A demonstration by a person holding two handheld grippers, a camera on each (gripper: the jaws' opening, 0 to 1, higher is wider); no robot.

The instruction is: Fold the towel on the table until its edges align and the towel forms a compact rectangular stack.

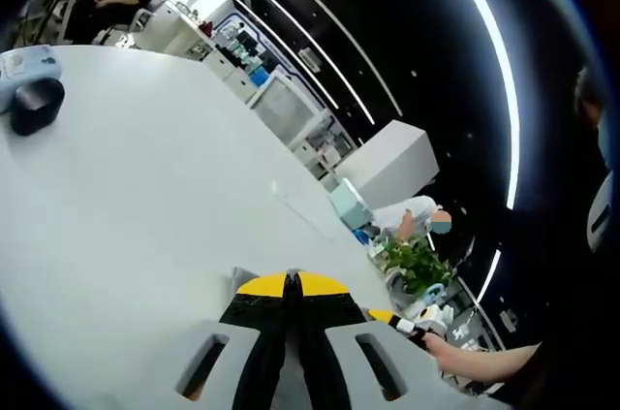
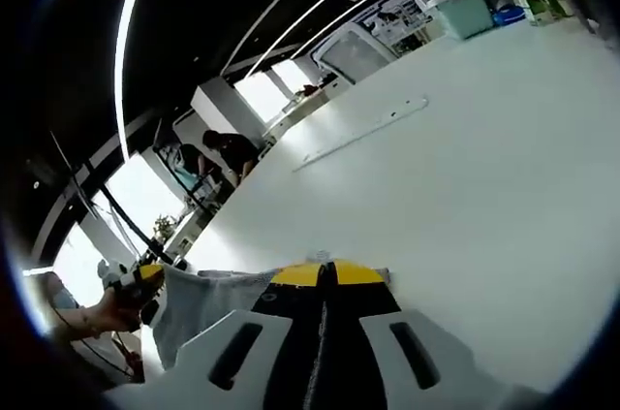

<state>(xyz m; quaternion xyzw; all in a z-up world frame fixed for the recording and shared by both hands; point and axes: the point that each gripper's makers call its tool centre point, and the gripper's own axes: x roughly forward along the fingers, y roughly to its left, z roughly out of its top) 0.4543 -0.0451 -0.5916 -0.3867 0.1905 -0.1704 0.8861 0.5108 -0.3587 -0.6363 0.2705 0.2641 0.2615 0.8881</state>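
A: Since the big white tabletop (image 1: 145, 177) takes up most of both views, where's the towel?

B: Grey fabric towel (image 2: 208, 305), lower left of the right gripper view, bunched at the jaw tips. In the left gripper view, just a grey sliver at bottom centre.

A: Jaws?

B: Right gripper (image 2: 327, 272): yellow tips pressed together on the towel edge. Left gripper (image 1: 293, 284): tips together too, pinching that sliver. Probably holding two edges to carry over and align.

A: Smaller stuff?

B: Black rounded object (image 1: 35, 105) at upper left, well clear. Potted green plant (image 1: 417, 263) at lower right, past the table.
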